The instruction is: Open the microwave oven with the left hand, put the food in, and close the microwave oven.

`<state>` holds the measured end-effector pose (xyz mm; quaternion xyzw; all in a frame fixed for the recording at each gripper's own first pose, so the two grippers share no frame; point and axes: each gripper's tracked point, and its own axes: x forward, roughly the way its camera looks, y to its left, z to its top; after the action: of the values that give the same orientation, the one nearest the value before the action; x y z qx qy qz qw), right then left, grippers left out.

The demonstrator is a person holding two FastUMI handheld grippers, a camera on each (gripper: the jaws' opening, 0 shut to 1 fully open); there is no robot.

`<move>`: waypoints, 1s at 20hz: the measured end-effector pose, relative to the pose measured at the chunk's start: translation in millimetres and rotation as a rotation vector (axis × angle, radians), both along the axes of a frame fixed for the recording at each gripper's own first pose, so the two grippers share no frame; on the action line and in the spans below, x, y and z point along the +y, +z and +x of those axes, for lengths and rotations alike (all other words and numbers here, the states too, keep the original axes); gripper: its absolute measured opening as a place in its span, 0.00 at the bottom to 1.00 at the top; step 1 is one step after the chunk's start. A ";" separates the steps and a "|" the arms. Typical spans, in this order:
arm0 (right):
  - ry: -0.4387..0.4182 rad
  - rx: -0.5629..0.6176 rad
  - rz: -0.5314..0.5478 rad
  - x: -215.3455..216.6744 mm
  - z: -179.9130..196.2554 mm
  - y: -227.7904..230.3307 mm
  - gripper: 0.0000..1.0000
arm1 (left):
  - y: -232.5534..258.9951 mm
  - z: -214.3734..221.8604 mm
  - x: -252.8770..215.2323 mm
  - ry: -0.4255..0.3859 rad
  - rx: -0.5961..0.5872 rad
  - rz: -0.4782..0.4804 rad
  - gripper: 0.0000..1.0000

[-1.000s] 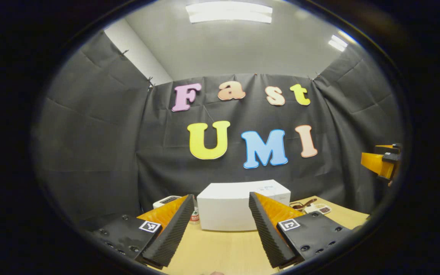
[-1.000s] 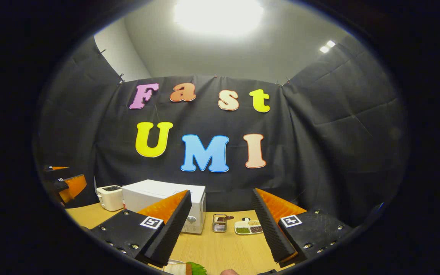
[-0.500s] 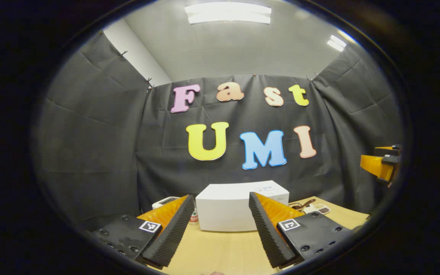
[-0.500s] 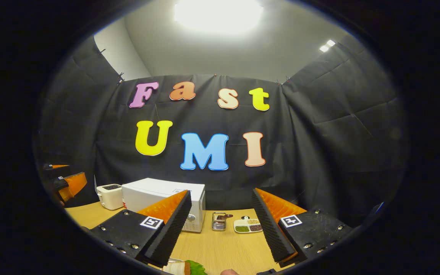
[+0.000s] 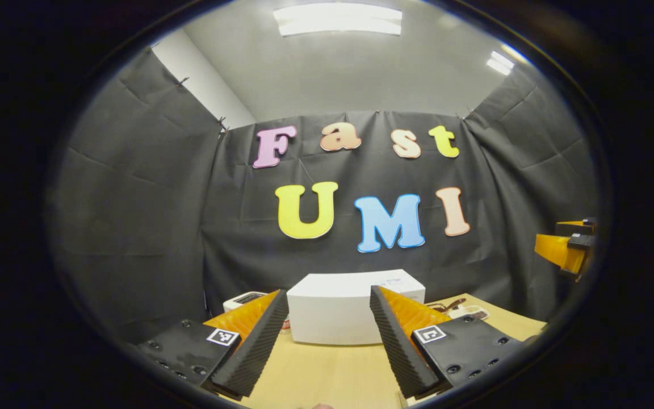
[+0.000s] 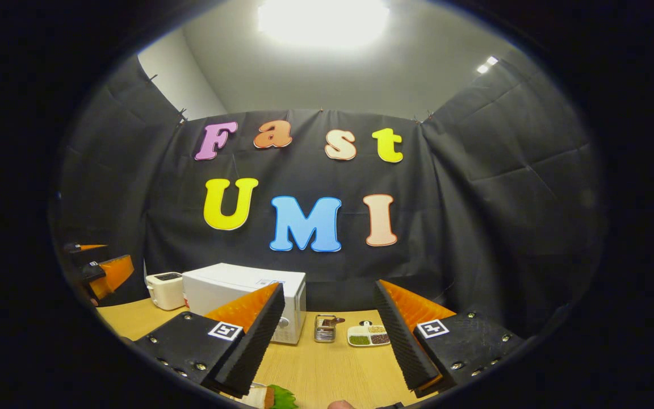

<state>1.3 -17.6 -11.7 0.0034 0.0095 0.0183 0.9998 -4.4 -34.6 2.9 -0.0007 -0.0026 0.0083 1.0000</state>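
The white box-shaped microwave oven (image 5: 355, 307) sits straight ahead of my left hand-held gripper (image 5: 327, 341), broadside on, both grippers released, left one nearer.

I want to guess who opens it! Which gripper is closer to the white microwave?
Probably left. The left gripper points straight at the microwave, which sits between its fingers. The right gripper has it off to its left side.

No readable text apart from the wall. My left gripper (image 5: 328, 341) and my right gripper (image 6: 327, 341) each carry square black-and-white marker tags on the finger bases, patterns only. White box-shaped microwave oven (image 6: 236, 287) has a small sticker on top, too small to make out
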 end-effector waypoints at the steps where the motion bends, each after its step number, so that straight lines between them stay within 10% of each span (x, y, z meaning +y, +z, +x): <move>1: 0.012 0.004 0.003 -1.2 -0.4 -2.0 0.96 | 0.2 0.1 -3.5 0.005 0.000 0.001 0.95; 20: -0.154 -0.033 -0.015 -27.1 35.7 4.4 0.95 | -59.3 173.6 -93.7 -0.196 0.007 -0.004 0.96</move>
<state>37.0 -44.6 -7.3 -0.0038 -0.0073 -0.0588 0.9982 169.2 -128.3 -56.4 -0.0031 0.0011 -0.0898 0.9960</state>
